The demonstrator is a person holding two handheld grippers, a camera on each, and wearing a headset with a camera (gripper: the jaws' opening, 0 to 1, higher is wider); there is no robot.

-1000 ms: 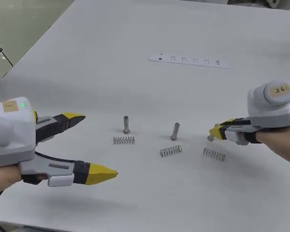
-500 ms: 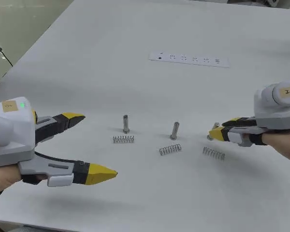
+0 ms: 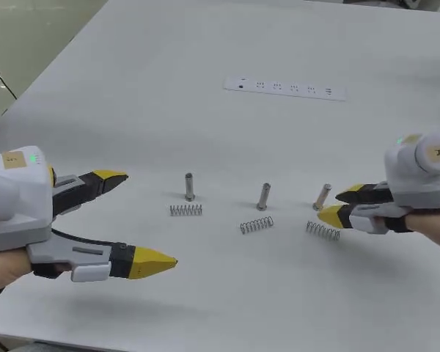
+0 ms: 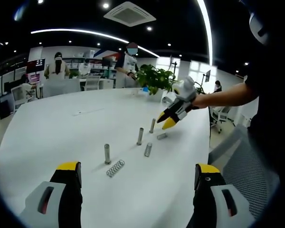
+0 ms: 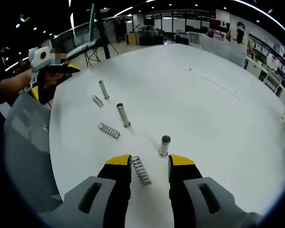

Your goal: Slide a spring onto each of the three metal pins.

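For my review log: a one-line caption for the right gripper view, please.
Open right hand-held gripper frames a loose spring lying beside the nearest bare pin.

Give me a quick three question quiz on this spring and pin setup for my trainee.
1. True or false: one spring already sits on a pin.
2. Which spring lies nearest the right claw? A left, B middle, C right.
3. Fill in: the left claw is wide ___.
Key: 1 false, all three springs lie on the table by the pins. 2 C. 3 open.
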